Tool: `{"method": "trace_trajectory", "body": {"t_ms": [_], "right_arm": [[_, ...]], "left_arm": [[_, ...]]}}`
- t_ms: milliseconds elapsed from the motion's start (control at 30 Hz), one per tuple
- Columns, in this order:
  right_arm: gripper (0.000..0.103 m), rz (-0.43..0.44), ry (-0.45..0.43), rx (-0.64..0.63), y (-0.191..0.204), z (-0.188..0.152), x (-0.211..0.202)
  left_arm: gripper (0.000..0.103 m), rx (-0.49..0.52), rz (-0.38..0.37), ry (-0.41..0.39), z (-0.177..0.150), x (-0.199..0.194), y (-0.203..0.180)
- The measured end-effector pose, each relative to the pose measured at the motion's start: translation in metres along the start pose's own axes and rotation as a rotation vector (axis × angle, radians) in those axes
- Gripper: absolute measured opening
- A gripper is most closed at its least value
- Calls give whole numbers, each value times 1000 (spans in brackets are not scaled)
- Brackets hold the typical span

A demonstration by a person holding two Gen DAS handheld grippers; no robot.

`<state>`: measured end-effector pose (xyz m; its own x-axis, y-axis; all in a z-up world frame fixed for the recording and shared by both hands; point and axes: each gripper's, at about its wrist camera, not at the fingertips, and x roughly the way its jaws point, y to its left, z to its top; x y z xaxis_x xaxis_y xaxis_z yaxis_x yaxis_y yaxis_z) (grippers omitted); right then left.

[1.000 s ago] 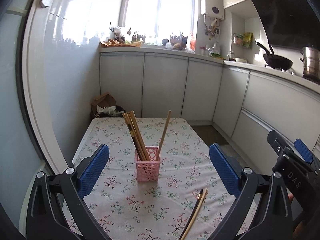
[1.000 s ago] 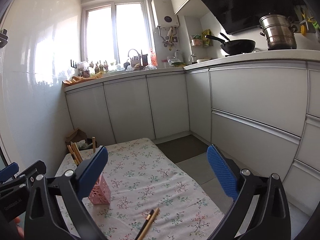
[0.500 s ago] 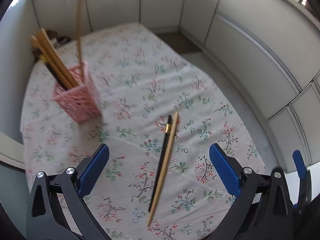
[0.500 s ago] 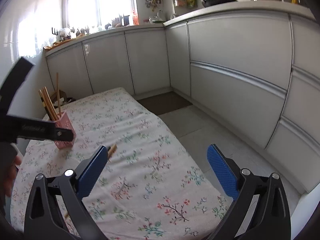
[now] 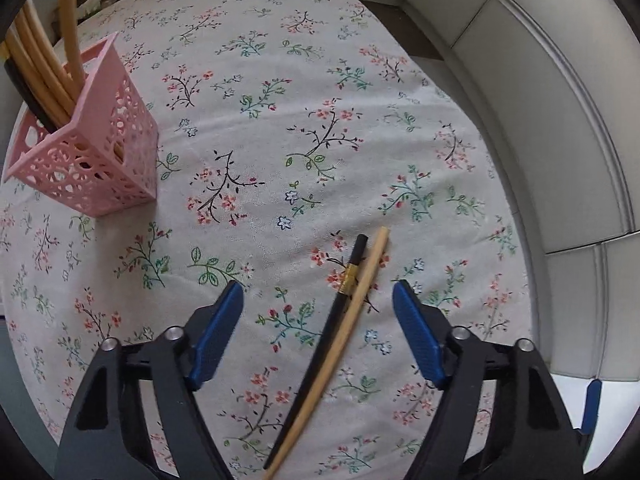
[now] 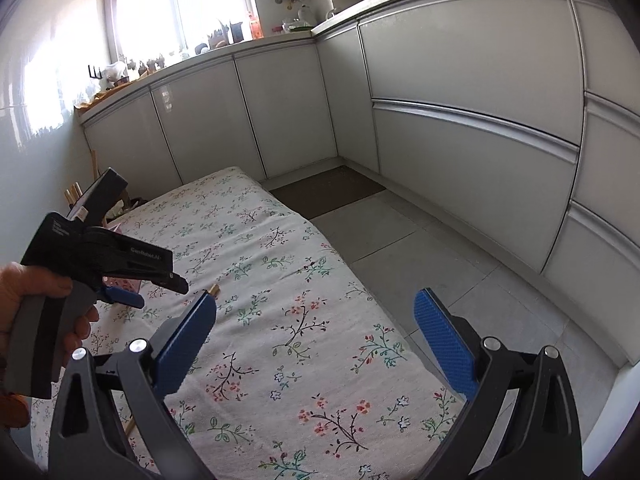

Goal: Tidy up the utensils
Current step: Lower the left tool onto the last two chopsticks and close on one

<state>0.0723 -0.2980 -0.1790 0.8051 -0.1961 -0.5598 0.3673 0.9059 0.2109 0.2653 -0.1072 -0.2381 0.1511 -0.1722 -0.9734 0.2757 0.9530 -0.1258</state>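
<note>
Left gripper (image 5: 318,300) spread wide, empty, above 2 loose chopsticks: black chopstick (image 5: 320,340) touching wooden chopstick (image 5: 344,336) on floral tablecloth (image 5: 280,80). Right gripper (image 6: 316,312) wide, empty. Farther left, pink basket (image 5: 104,160) holding several upright chopsticks (image 5: 44,64).

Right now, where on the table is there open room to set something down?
Bare floral tablecloth lies between the pink basket and the cabinet-side edge. It is crowded near the left gripper, where the black chopstick and wooden chopstick lie.
</note>
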Motion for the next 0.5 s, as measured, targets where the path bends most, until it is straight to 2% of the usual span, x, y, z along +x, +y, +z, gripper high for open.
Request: {"method": "trace_trajectory", "body": {"t_ms": [133,367,400,433,500], "right_arm": [[97,7,-2,1,0,0,1],[97,12,3,10,-3,1,2],[97,14,5,13,-3,1,2],[97,15,8,17,-3,1,2],[97,20,10,25,-3,1,3]], "left_arm": [[50,52,49,2,2,10,-8],[42,78,59,30,11,22,-15],[38,90,64,41,12,24,-16],[28,98,63,53,13,26,-17],[21,113,64,68,15,29,-20]]}}
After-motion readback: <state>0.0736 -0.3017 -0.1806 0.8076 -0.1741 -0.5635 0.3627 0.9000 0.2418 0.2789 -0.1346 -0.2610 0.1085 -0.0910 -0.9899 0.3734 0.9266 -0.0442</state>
